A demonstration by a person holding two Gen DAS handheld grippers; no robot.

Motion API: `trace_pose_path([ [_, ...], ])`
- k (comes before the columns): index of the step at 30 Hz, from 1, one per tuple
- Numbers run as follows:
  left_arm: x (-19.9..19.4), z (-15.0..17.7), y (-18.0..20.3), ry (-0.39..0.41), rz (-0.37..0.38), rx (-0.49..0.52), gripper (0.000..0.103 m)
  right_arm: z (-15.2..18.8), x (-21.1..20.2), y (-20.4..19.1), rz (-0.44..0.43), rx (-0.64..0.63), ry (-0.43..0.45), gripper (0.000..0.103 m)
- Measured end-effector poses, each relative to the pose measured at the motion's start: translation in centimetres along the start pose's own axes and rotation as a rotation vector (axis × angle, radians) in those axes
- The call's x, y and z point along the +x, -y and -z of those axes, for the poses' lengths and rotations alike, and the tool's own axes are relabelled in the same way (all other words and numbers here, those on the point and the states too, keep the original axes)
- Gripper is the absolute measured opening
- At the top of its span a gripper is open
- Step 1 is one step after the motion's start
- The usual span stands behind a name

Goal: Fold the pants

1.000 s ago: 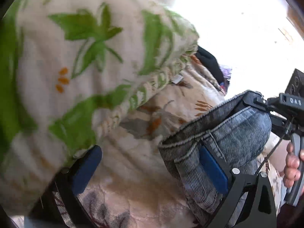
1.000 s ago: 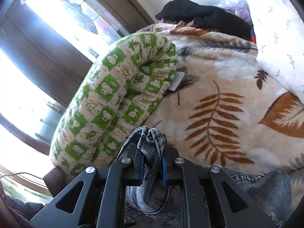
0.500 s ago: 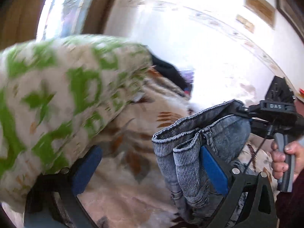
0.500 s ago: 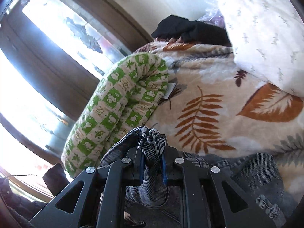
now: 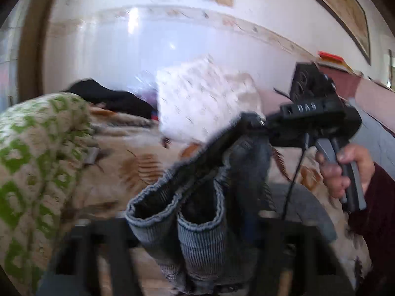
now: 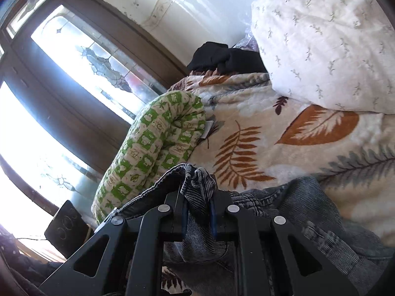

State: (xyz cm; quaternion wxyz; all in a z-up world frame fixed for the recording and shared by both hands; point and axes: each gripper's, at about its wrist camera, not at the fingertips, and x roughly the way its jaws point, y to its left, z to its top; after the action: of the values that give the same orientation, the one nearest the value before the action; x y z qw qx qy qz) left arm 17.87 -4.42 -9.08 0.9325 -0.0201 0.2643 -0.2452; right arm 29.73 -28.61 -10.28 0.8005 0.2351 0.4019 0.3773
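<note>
Grey-blue denim pants [image 5: 202, 241] hang bunched between both grippers above a leaf-print blanket [image 5: 128, 148]. In the blurred left wrist view two cuffs stand between the fingers of my left gripper [image 5: 182, 227]. Its jaws are closing around them, and I see no pad pressing on the cloth. A hand [image 5: 345, 170] holds my right gripper [image 5: 222, 153], which pinches the far edge of the pants. In the right wrist view my right gripper [image 6: 198, 197] is shut on a fold of the pants [image 6: 308, 209], the rest trailing down to the right.
A rolled green-patterned quilt [image 6: 160, 143] lies left on the blanket [image 6: 271, 128], also visible as the quilt [image 5: 37, 160]. A white pillow [image 6: 321, 44] and black clothing [image 6: 227, 59] sit at the back. A large window [image 6: 61, 86] is at the left.
The left wrist view has rolled and risen from the quilt toward the wall. The left jaws have narrowed around the pant cuffs. The right gripper moved along with the pants, still shut.
</note>
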Motion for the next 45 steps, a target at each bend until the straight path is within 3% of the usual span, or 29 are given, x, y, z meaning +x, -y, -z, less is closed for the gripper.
trace_pose_path([
  [5, -0.7, 0.3, 2.3, 0.007, 0.050, 0.030, 0.034, 0.9, -2.0, 1.1, 0.015, 0.027, 0.020, 0.013],
  [10, -0.3, 0.8, 6.2, -0.030, 0.094, 0.068, 0.026, 1.3, -4.1, 2.1, 0.039, 0.057, 0.038, 0.013],
  [18, 3.1, 2.3, 12.1, -0.094, 0.104, 0.087, 0.026, 2.5, -6.3, 6.5, 0.101, 0.129, 0.043, 0.013],
  [24, 4.5, 2.9, 13.3, -0.116, 0.108, 0.070, 0.026, 2.9, -6.3, 8.5, 0.090, 0.164, 0.053, 0.013],
  [33, 2.7, 1.7, 14.4, -0.071, 0.182, 0.040, 0.024, 3.2, -10.0, 7.6, 0.001, 0.159, 0.137, 0.013],
  [38, 1.7, 0.7, 17.3, -0.053, 0.255, 0.063, 0.024, 3.4, -13.7, 7.0, -0.017, 0.137, 0.185, 0.013],
  [42, 3.5, 1.2, 19.8, -0.096, 0.283, 0.086, 0.024, 4.5, -15.4, 9.3, 0.028, 0.178, 0.180, 0.013],
  [45, 6.5, 2.8, 21.2, -0.194, 0.276, 0.094, 0.024, 6.2, -14.9, 13.0, 0.072, 0.261, 0.138, 0.013],
])
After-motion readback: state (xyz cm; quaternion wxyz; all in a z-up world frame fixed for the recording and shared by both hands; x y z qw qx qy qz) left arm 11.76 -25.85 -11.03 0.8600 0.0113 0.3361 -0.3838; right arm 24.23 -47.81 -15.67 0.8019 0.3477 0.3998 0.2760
